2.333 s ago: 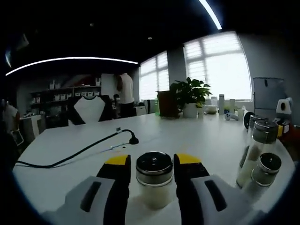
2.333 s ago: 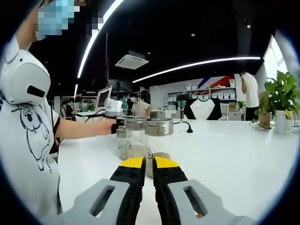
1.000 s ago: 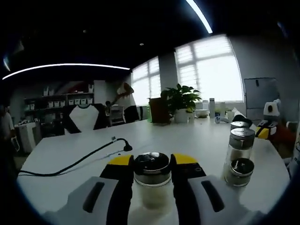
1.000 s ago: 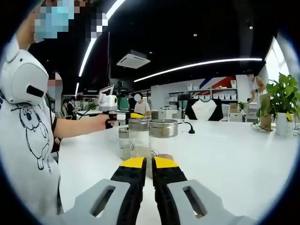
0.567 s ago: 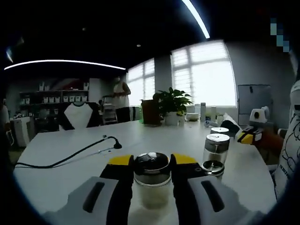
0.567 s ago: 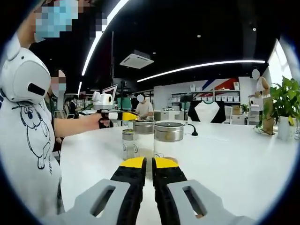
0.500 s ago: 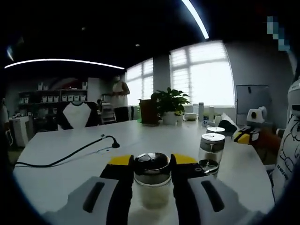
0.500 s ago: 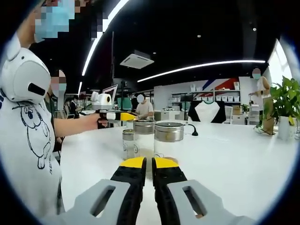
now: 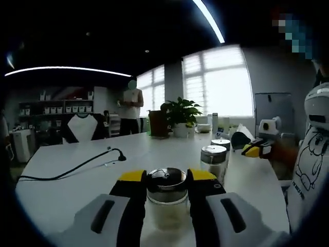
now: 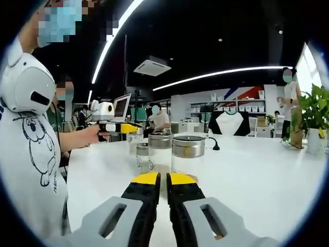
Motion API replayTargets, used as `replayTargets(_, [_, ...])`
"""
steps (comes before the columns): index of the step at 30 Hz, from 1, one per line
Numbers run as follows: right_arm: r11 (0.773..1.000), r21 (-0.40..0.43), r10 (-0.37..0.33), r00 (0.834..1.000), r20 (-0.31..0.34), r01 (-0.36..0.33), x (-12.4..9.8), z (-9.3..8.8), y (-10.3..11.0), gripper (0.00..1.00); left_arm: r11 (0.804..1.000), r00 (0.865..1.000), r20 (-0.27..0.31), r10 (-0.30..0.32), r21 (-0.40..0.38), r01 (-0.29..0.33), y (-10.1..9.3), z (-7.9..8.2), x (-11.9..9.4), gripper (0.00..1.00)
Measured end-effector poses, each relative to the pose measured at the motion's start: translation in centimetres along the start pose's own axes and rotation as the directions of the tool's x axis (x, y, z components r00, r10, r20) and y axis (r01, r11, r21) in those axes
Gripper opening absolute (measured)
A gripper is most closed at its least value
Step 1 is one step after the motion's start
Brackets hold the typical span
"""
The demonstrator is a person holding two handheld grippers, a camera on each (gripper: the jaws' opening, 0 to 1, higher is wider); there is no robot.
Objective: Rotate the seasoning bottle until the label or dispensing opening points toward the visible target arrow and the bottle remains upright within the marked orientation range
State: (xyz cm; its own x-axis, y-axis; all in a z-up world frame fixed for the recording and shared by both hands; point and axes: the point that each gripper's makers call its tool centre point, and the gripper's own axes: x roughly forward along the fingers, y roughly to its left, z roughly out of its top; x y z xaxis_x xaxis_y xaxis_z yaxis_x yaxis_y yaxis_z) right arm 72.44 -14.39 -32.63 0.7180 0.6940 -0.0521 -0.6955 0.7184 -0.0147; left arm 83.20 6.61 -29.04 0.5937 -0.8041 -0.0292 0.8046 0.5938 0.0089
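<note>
In the left gripper view my left gripper (image 9: 167, 181) is shut on a seasoning bottle (image 9: 167, 200), a clear jar of pale powder with a steel lid, held upright between the yellow-tipped jaws. In the right gripper view that left gripper (image 10: 123, 127) hangs at the left, a hand around it, beside the other bottles. My right gripper (image 10: 159, 180) is shut with nothing between its jaws, just short of a wide steel-lidded bottle (image 10: 187, 154). It also appears as the right gripper (image 9: 252, 150) at the right of the left gripper view. No target arrow is visible.
More steel-lidded bottles (image 10: 159, 150) stand in a cluster on the white table (image 10: 257, 175); two of these bottles (image 9: 212, 157) lie right of my left jaws. A black cable (image 9: 72, 167) crosses the table at the left. A potted plant (image 9: 180, 116) stands far back.
The left gripper with its bottle has swung, so the other bottles slid inward in its view. In the right gripper view it drifted left, away from the cluster. The right gripper stayed put.
</note>
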Motion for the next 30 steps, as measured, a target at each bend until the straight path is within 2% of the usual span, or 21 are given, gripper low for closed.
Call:
replayTargets(5, [1.0, 0.002, -0.003, 1.0, -0.007, 0.003, -0.1, -0.2, 0.0, 0.02, 1.0, 1.0, -0.015, 0.003, -0.015, -0.003, -0.5, -0.8, -0.4, 0.32])
replayTargets(10, [1.0, -0.004, 0.001, 1.0, -0.007, -0.001, 0.1, 0.0, 0.1, 0.02, 1.0, 1.0, -0.024, -0.002, 0.007, 0.002, -0.9, -1.2, -0.7, 0.32])
replayTargets(16, [1.0, -0.008, 0.002, 1.0, -0.004, -0.002, 0.2, 0.2, 0.3, 0.02, 1.0, 0.999, -0.047, -0.015, -0.008, 0.015, -1.7, -2.7, -0.7, 0.32])
replayTargets(21, [1.0, -0.005, -0.002, 1.0, -0.011, 0.002, 0.0, -0.1, 0.2, 0.02, 1.0, 0.998, -0.068, -0.016, -0.015, 0.016, -1.4, -3.7, -0.8, 0.33])
replayTargets(24, [1.0, -0.003, -0.002, 1.0, -0.012, 0.002, 0.0, -0.1, 0.3, 0.02, 1.0, 0.999, -0.049, 0.002, 0.018, -0.002, -0.9, -3.5, -0.8, 0.33])
replayTargets(30, [1.0, -0.009, 0.0, 1.0, -0.017, 0.0, 0.0, 0.0, 0.3, 0.02, 0.999, 0.998, -0.044, -0.036, 0.006, 0.036, -1.6, -3.5, -0.7, 0.33])
